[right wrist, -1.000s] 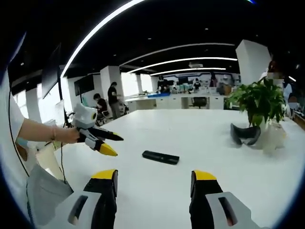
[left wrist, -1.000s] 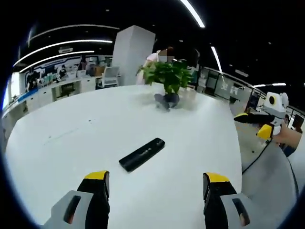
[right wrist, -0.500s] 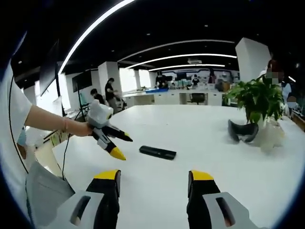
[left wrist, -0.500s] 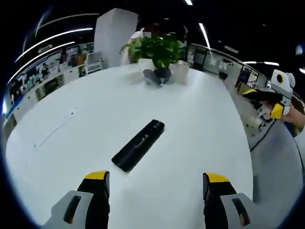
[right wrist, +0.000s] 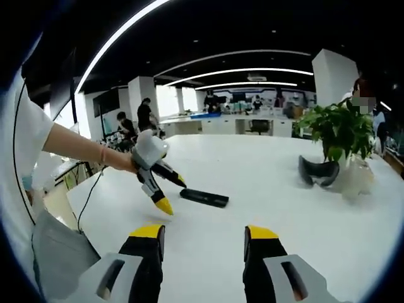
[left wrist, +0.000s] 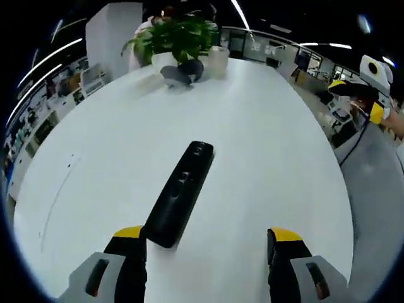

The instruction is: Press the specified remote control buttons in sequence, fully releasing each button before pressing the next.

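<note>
Left gripper (left wrist: 205,243), jaws wide, hangs just above the near end of the black remote control (left wrist: 180,192), positioned for pressing. The remote lies flat on the white table (left wrist: 265,145). Right gripper (right wrist: 203,237), jaws wide, waits well apart from it.

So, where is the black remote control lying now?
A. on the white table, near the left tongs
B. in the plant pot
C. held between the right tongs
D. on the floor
A: the remote control lies flat on the white table, its near end beside the open left tongs.
</note>
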Available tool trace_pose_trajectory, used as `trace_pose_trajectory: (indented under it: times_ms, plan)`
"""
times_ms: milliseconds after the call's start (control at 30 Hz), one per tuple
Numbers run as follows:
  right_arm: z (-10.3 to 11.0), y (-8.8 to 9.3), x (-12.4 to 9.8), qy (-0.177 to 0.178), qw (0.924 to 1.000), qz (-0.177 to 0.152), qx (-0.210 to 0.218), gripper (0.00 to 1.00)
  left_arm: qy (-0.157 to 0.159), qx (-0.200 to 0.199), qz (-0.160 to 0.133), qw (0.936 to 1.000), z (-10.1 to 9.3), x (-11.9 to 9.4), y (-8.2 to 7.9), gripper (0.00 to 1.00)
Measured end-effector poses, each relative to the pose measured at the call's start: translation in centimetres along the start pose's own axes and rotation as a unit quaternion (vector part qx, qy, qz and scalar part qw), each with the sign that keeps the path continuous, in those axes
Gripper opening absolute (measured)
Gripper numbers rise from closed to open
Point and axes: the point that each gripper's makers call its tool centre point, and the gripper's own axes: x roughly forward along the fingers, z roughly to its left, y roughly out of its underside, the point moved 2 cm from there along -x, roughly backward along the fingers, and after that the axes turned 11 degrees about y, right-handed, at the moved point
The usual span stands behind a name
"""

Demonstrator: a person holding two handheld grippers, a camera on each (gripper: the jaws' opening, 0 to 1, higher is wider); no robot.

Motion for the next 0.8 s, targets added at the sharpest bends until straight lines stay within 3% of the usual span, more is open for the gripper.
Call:
trace_pose_trajectory:
  times_ms: [333,367,433,533,600,800]
  plan:
    - [-0.2,0.9,-0.5,0.010,0.9998,0.015,-0.005,0.47,0.011,0.042,0.034,0.9984,1.4,1.8,-1.3,0.76]
    - [-0.2,0.9,-0.5,0.010,0.9998,0.016,-0.004,0.47,0.013,0.041,0.028,0.9987,1.4,2.0,-1.7,0.73]
    - [-0.2,1.2,-0.4,0.010,0.9997,0.022,-0.003,0.47,0.000,0.075,0.020,0.9970,2.0,1.9,-2.7,0.62]
    - [0.0,1.3,-0.4,0.008,0.9996,0.027,-0.008,0.45,0.009,0.075,0.027,0.9968,2.0,2.3,-3.3,0.51]
    - [0.2,1.2,-0.4,0.005,0.9996,0.026,-0.006,0.44,0.025,0.068,0.032,0.9969,1.9,2.6,-3.5,0.48]
    - [0.3,1.1,-0.4,0.003,0.9997,0.025,-0.007,0.43,0.030,0.069,0.042,0.9963,2.1,2.5,-3.5,0.41]
